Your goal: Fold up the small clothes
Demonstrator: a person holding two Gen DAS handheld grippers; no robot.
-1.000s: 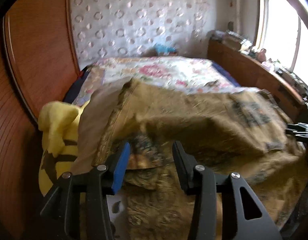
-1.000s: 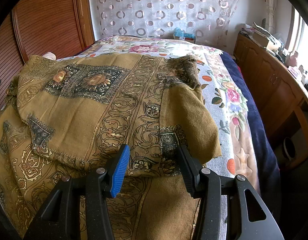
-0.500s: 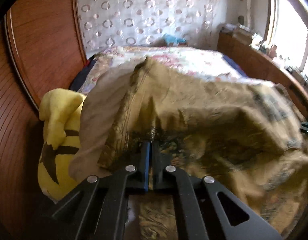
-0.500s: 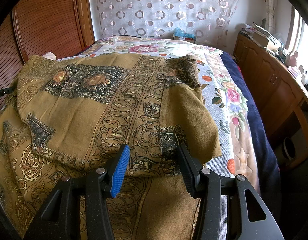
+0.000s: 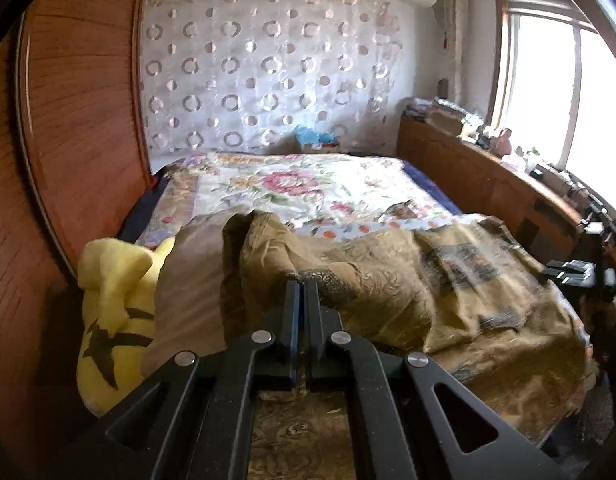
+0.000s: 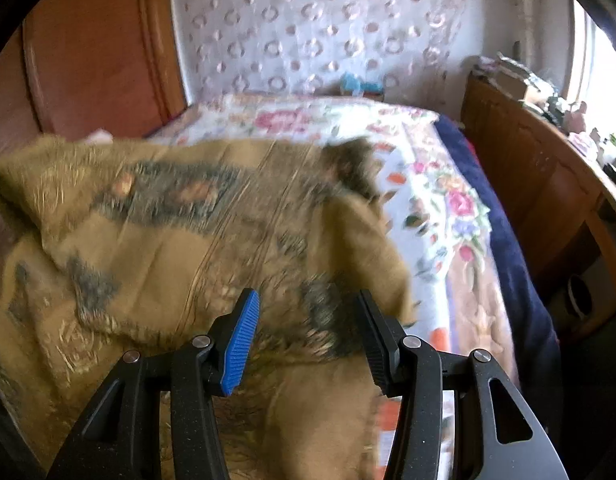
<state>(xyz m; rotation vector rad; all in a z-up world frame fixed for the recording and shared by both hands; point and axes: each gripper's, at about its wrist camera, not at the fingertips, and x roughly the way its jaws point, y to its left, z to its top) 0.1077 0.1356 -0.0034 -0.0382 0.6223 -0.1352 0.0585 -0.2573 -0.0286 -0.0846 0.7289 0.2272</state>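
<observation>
A mustard-brown patterned cloth [image 5: 448, 280] lies rumpled across the near end of the bed. My left gripper [image 5: 302, 286] is shut on a raised fold of this cloth at its left side. In the right wrist view the cloth [image 6: 180, 216] is blurred by motion. My right gripper [image 6: 308, 308] is open, its fingers on either side of the cloth's near right edge, holding nothing. The right gripper also shows at the right edge of the left wrist view [image 5: 572, 270].
The bed carries a floral cover [image 5: 292, 184]. A yellow plush toy [image 5: 112, 312] lies at the left against the wooden wall panel [image 5: 80, 120]. A wooden sideboard [image 6: 548, 184] with clutter runs along the right under the window. A blue blanket edge [image 6: 508, 248] hangs beside it.
My left gripper closed on a fold of the cloth and lifted it. The right wrist view has just shifted and blurred; the right gripper stays open.
</observation>
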